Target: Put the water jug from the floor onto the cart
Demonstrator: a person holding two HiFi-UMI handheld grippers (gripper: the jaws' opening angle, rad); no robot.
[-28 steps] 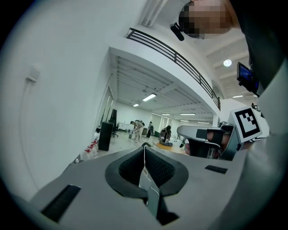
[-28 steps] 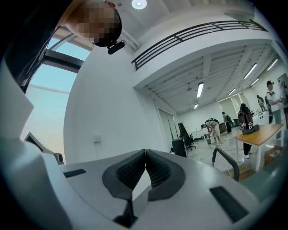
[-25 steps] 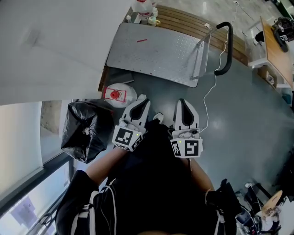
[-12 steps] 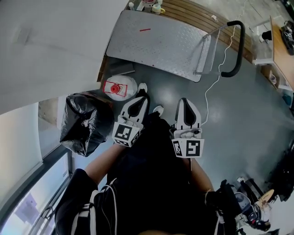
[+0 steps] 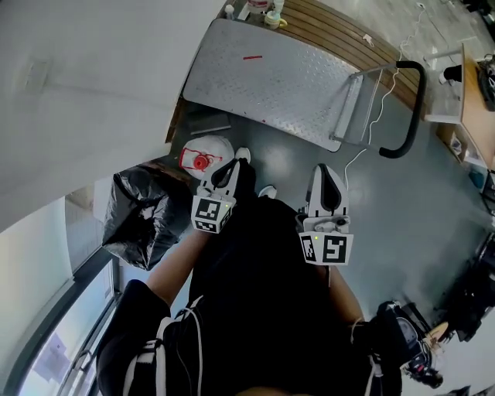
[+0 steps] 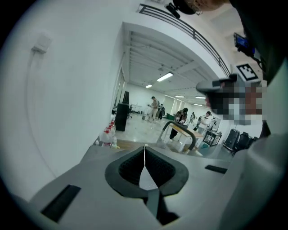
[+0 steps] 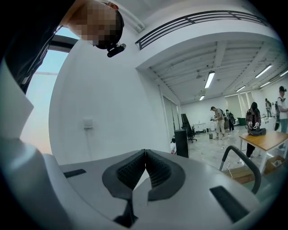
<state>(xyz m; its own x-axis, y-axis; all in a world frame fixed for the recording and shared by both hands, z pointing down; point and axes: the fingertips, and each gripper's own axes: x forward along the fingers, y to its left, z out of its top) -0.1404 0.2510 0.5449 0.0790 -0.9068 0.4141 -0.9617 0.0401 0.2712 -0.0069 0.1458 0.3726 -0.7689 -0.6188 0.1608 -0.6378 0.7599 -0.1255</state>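
The water jug [image 5: 199,157], clear with a red cap, stands on the grey floor between the cart and a black bag. My left gripper [image 5: 236,165] is shut and empty, its tips just right of the jug and close to it. My right gripper [image 5: 326,172] is also shut and empty, farther right over bare floor. The cart's metal platform [image 5: 271,73] lies beyond both, its black handle [image 5: 411,108] at the right. In the left gripper view the jaws [image 6: 144,146] meet with nothing between them; in the right gripper view they [image 7: 145,152] do too. The jug is hidden in both gripper views.
A black rubbish bag [image 5: 143,213] sits left of the jug against the white wall [image 5: 93,93]. Bottles [image 5: 263,8] stand beyond the cart's far end. A white cable [image 5: 363,147] trails across the floor by the cart handle. A wooden table [image 7: 265,140] and several people stand far off.
My left gripper has sunk and moved forward, ending beside the jug. My right gripper has shifted forward and to the right. Both stayed shut.
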